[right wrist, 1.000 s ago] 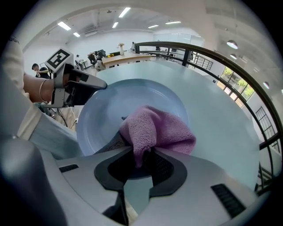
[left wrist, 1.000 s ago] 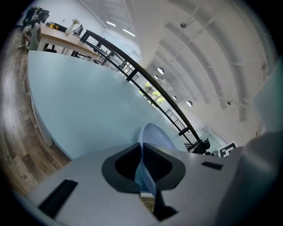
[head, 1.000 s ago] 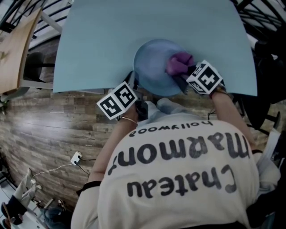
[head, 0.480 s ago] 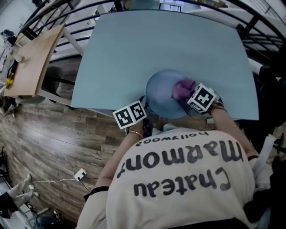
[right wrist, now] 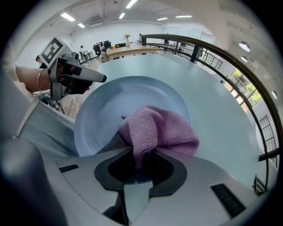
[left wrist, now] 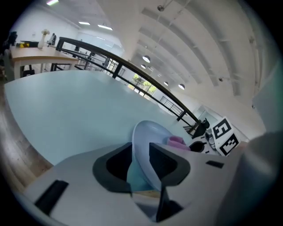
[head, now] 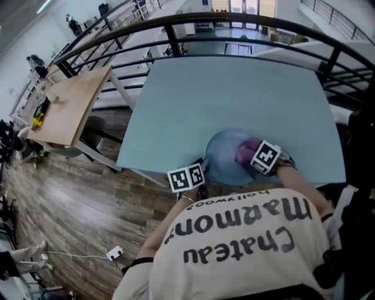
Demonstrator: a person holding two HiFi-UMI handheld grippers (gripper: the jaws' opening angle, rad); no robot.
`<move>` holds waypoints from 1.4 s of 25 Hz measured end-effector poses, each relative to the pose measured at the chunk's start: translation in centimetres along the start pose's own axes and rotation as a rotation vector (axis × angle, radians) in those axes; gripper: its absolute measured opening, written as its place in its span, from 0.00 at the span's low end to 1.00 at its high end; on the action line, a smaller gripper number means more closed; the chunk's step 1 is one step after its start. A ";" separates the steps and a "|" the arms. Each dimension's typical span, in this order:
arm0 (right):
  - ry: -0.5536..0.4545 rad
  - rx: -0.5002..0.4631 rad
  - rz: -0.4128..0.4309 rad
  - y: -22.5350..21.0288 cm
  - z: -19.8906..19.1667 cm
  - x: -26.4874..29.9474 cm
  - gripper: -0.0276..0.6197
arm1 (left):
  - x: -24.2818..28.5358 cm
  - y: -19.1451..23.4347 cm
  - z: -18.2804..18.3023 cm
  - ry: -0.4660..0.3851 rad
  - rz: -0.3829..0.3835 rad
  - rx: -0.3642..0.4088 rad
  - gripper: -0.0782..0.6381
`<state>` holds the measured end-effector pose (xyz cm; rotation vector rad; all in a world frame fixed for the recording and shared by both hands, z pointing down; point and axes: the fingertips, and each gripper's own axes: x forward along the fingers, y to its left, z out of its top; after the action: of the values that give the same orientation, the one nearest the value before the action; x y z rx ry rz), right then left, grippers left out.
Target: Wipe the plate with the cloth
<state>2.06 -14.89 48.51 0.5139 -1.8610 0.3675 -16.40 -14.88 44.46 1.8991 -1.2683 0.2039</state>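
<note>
Left claw [left wrist: 140,152], clamped earlier, opening, plate [left wrist: 150,132] rim between jaws; right claw [right wrist: 143,154] grips cloth [right wrist: 163,128] on plate.

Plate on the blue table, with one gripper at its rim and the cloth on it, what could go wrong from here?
1. The left gripper has its jaws opening around the rim of the plate, which sits at the near edge of the table and may slide off.
2. The right gripper, shut on the cloth, could push the unheld plate while wiping.

An open-plan office hall: black railing [head: 193,17] beyond the tabletop [head: 234,99], wooden desk [head: 76,105] to its left, strip lights [right wrist: 68,16] overhead.
</note>
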 end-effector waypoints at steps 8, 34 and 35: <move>0.002 0.015 -0.035 0.2 -0.5 -1.8 0.20 | -8.5 -2.5 3.8 -0.291 -0.063 0.042 0.44; -0.173 -0.009 -0.048 -0.5 -0.6 -2.3 0.20 | -29.2 -2.0 -6.2 -0.563 0.304 -0.181 0.11; -0.207 0.015 -0.032 -0.5 -0.5 -2.5 0.20 | -29.4 -2.7 -6.8 -0.571 0.309 -0.185 0.11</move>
<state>3.47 -14.65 46.33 0.6104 -2.0477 0.3159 -26.23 10.75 31.60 1.6460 -1.8892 -0.3134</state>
